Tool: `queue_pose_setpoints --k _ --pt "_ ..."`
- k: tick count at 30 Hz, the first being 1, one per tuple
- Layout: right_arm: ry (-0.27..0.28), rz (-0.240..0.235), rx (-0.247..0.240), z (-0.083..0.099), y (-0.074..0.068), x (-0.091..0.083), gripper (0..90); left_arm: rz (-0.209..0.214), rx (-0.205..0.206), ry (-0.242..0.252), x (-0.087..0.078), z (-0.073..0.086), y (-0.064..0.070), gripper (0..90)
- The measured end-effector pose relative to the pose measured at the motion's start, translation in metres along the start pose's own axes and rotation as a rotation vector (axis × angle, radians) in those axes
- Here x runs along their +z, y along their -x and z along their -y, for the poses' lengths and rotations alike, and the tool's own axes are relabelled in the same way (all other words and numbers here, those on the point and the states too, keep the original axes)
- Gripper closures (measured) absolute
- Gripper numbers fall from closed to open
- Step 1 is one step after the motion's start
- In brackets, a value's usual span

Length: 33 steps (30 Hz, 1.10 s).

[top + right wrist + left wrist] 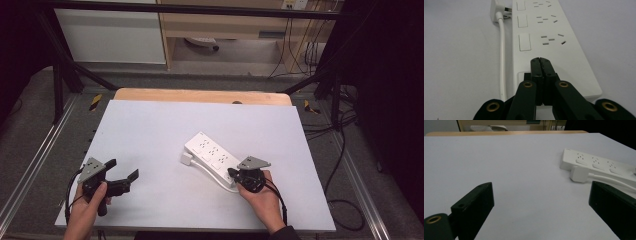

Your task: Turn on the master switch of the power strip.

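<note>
your left gripper (122,176) sits near the front-left edge, jaws spread, holding nothing. mid-table lies the power strip (212,155), its plug (186,159) loose beside it. your right gripper (540,65) is clamped shut, tips pressing the strip's near end, probably its switch. plugging looks undone.

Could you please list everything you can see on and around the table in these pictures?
Power strip: one, white, right of the table's middle, under the right gripper's tips.
Plug: one, white, beside the strip's far end, on its white cable.
Table: one, pale grey top, wooden far edge.
Left gripper: one, black, open, over bare table at near left.
Right gripper: one, black, shut, on the strip's near end.
</note>
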State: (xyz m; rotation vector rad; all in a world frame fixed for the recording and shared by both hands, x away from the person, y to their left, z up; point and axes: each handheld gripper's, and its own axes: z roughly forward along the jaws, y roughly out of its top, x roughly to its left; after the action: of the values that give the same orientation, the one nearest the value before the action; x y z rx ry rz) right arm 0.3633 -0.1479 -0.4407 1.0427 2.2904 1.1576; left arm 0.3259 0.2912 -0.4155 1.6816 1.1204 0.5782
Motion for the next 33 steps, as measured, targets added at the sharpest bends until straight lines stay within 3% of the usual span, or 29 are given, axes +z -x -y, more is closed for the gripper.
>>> queue_pose_setpoints --k 33 --pt "-0.003 0.001 0.003 0.0009 -0.0012 0.0005 90.0 -0.001 -0.001 -0.004 0.0002 0.0005 -0.0003 6.1"
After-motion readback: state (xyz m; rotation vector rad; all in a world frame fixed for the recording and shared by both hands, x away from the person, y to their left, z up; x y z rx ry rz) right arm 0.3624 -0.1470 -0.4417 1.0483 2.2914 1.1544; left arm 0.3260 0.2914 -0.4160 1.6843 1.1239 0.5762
